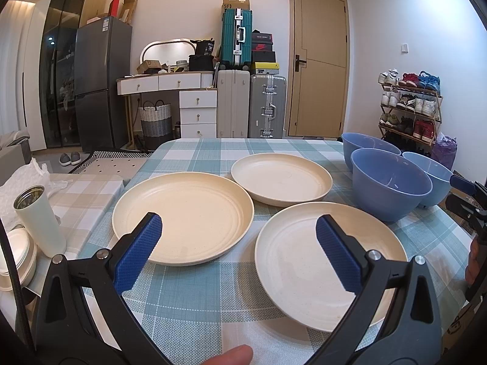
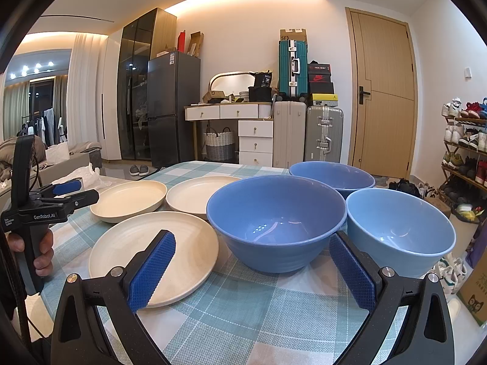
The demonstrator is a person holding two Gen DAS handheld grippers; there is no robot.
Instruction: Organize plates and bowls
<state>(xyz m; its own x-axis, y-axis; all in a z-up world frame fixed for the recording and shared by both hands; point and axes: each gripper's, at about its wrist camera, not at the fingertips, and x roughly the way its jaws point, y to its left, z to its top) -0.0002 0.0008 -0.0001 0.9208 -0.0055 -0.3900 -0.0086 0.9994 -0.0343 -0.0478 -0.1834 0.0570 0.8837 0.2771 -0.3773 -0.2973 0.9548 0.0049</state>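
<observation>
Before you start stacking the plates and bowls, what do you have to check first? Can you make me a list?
1. Left gripper open and empty: ok.
2. Right gripper open and empty: ok.
3. Three cream plates lie flat and separate: ok.
4. Three blue bowls upright and empty: ok.
5. Rightmost bowl sits near the table edge: not ok, mind it.
6. Plates free of cracks: cannot tell.
</observation>
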